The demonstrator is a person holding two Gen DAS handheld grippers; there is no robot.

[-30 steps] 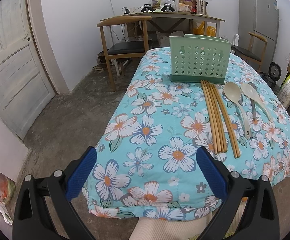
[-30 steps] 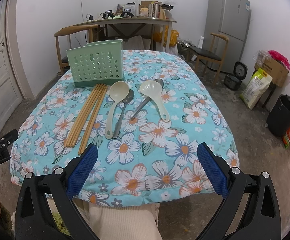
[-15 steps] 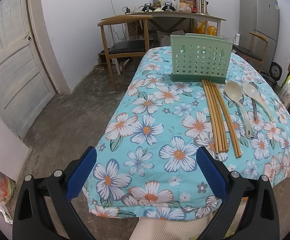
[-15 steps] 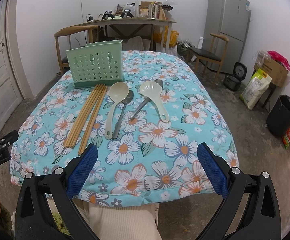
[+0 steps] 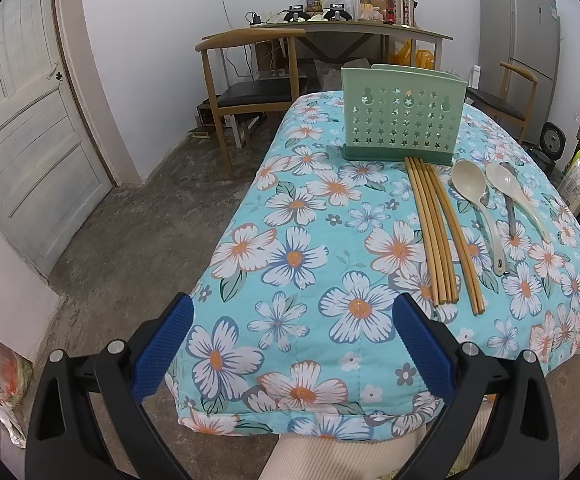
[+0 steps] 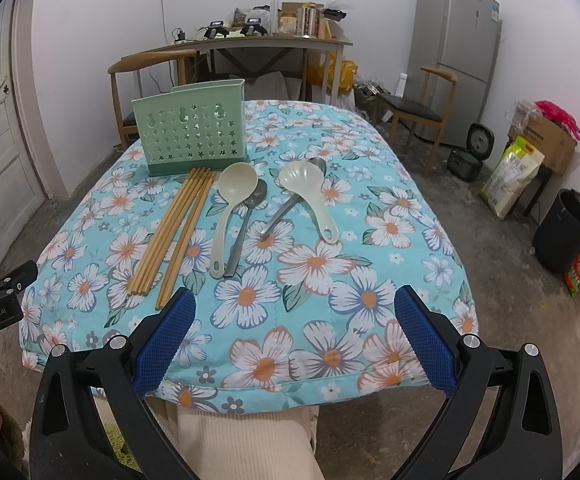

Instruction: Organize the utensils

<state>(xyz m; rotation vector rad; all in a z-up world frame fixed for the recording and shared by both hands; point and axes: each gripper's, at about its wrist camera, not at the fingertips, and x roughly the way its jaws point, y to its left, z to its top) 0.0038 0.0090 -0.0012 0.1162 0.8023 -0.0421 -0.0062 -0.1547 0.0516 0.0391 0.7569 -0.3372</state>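
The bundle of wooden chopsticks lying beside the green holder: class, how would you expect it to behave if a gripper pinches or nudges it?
The chopsticks look thin, rigid and probably light. They lie loose, one apart from the rest, so a pinch may catch only a few. On the soft quilted cloth they would likely scatter rather than roll far.

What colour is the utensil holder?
Pale green utensil holder with star cutouts, darker green base; clearest in the right wrist view.

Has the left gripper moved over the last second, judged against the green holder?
Yes, slightly. In the left wrist view the green holder has drifted a little right and down, so the left gripper has turned slightly left and up. Its jaws stay wide open.
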